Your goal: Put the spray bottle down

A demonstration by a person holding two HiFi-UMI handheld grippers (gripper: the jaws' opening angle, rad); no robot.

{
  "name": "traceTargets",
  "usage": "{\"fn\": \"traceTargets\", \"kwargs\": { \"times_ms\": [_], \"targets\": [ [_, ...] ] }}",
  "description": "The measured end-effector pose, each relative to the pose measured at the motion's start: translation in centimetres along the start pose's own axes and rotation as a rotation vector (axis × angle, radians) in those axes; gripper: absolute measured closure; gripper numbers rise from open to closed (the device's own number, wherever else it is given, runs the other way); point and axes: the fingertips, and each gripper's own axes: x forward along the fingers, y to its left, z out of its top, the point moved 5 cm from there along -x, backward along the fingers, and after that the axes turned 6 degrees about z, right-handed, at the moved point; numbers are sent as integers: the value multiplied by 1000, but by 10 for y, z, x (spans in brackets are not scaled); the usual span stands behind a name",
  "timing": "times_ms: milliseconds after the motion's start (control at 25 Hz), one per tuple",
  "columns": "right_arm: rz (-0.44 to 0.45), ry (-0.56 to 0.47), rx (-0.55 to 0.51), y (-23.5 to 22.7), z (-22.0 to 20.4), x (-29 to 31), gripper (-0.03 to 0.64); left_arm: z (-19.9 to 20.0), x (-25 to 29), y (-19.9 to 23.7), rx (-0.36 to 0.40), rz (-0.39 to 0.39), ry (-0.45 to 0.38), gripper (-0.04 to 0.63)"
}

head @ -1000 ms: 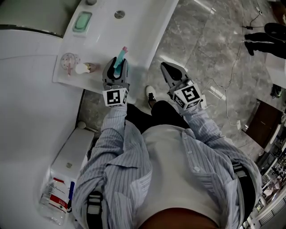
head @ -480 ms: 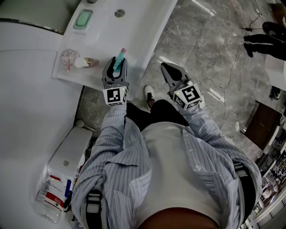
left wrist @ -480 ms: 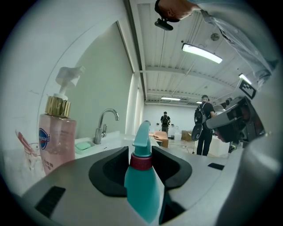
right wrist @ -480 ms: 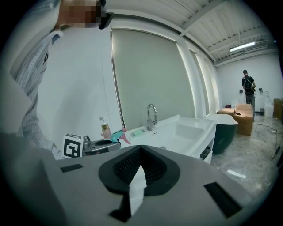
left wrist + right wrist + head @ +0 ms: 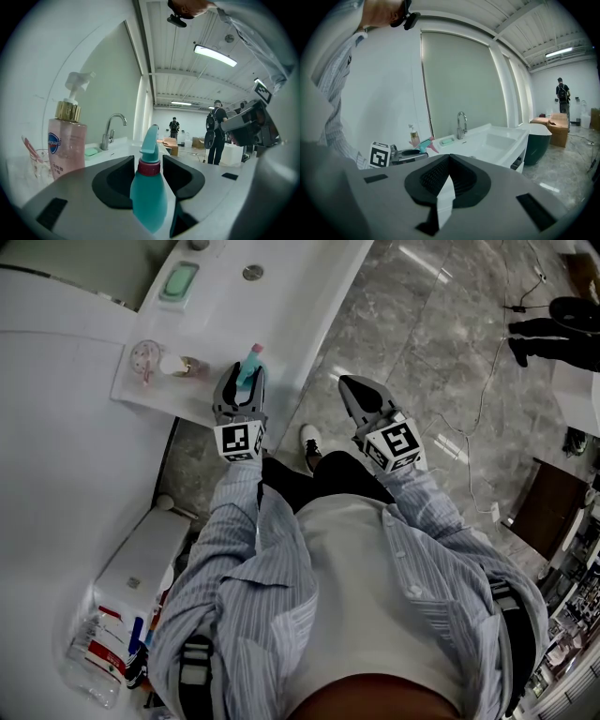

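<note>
A teal spray bottle with a dark red collar and a pink nozzle tip stands upright between the jaws of my left gripper, which is shut on its body. That gripper hangs over the front edge of the white sink counter. In the left gripper view the spray bottle fills the gap of the left gripper. My right gripper hovers over the stone floor to the right, shut and holding nothing. In its own view the right gripper points toward the sink.
A pink soap pump bottle and a clear cup with a toothbrush stand on the counter just left of the spray bottle. A green soap bar, a faucet and a basin lie further along. People stand far back.
The left gripper with the spray bottle has edged a little nearer the soap pump bottle. The right gripper has hardly moved.
</note>
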Motion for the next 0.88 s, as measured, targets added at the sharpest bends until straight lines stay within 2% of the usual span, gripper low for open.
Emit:
{"fn": "traceTargets", "kwargs": {
  "times_ms": [280,680,880],
  "targets": [
    [15,-13,-18,8,7,-7,601,1,-18,5,-2,36,12,424],
    [48,-44,-36,17,13,-16,601,2,-56,5,33,65,47,433],
    [51,-60,-35,15,18,-24,601,26,-77,6,35,102,6,475]
  ]
}}
